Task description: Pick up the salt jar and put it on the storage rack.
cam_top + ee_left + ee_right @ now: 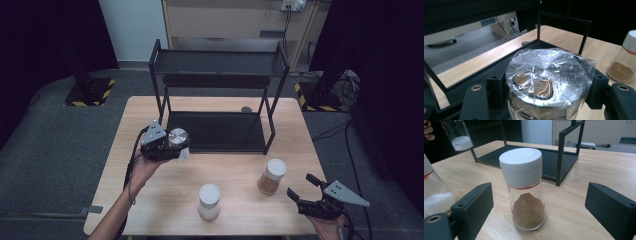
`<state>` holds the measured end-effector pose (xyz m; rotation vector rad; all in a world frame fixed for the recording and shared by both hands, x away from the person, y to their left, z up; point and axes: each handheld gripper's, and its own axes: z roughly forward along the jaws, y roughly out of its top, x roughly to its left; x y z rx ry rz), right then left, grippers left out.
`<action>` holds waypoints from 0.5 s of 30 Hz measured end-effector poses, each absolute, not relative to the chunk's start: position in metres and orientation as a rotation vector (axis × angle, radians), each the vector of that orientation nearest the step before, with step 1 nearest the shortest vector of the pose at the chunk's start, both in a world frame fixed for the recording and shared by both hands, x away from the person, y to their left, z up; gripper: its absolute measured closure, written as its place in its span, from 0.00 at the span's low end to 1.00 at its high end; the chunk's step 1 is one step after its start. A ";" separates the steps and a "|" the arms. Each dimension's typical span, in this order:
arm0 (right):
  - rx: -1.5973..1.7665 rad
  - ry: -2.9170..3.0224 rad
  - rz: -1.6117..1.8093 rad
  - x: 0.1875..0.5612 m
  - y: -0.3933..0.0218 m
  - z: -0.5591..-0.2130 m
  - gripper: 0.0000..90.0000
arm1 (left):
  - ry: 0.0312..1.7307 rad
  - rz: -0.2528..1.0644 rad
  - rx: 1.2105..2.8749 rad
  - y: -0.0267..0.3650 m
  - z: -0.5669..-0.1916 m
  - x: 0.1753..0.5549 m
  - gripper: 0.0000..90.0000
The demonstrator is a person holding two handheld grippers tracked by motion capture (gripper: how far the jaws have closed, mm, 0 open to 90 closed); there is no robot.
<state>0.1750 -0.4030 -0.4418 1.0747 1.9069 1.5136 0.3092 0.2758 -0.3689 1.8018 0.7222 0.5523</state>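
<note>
**Left tongs have the foil-top jar, right tongs hang open near the brown one**

So the foil-top jar (178, 141) is clamped in the left tongs (172, 150), one black jaw pressed to each side of it. From the left gripper view you look straight down on its crinkly silver top (546, 75), which sits right between the jaws. The right gripper view catches the bottom of it up in the far left corner, off the table, with some white powder (462, 143) inside. The hand (142, 167) carrying those tongs is over the left half of the table (150, 200), and the jar sits just in front of the black rack (220, 100), by the front left corner of its lower shelf (220, 131).

The right tongs (306, 189) are released, jaws spread wide with nothing touching them. They're low at the near right corner of the table. Just ahead of them stands the brown jar (525, 187), white lid, upright on the wood, in line with the gap between the jaws but apart from both. The rack's front right post (561, 157) is behind it.

The white jar (209, 201) stands to the left of the right tongs, near the front edge and well apart from the left tongs.

There's also a small dark round thing (246, 109) on the table behind the rack; can't tell what it is.
</note>
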 end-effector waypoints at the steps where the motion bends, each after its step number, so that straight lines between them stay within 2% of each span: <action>1: 1.075 1.907 1.514 0.175 -0.403 -0.442 0.09 | 0.727 0.554 1.798 0.274 -0.368 0.311 0.37; 15: 1.071 1.908 1.520 0.175 -0.404 -0.442 0.10 | 0.808 0.600 1.761 0.252 -0.369 0.338 0.37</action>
